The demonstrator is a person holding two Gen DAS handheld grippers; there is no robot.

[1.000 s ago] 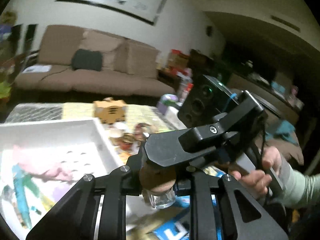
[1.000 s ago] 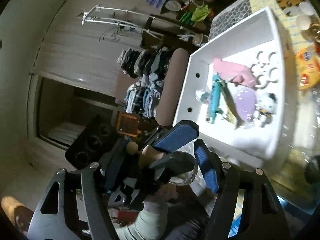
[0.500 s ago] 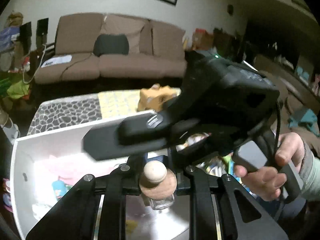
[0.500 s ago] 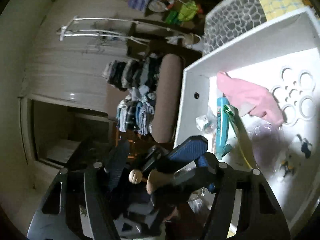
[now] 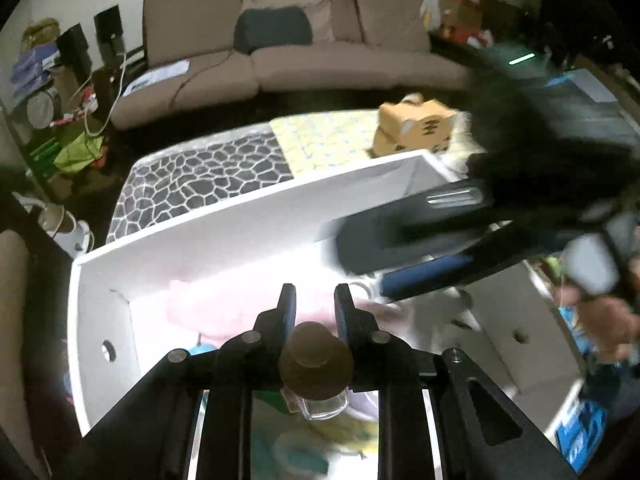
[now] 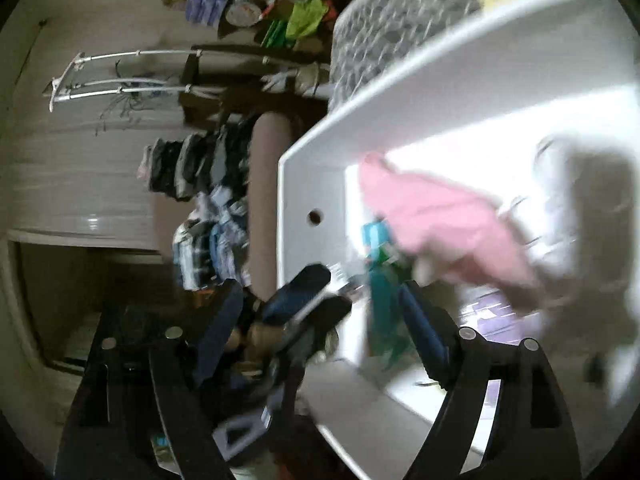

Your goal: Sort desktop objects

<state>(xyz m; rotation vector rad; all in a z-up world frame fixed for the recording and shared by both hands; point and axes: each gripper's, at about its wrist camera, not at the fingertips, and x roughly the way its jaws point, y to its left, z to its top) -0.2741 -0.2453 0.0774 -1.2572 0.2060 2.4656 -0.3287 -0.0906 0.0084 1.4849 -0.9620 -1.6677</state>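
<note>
The small clear glass bottle with a cork stopper [image 5: 318, 372] is clamped in the left gripper [image 5: 315, 312] above the white plastic bin [image 5: 256, 220]. Right gripper [image 6: 320, 312] jaws, just opening, hold nothing. Gentle lowering before release is advised.

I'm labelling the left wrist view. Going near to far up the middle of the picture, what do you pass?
Corked glass jar → pink cloth → white tray's far wall → pebble-patterned mat → brown sofa.
</note>
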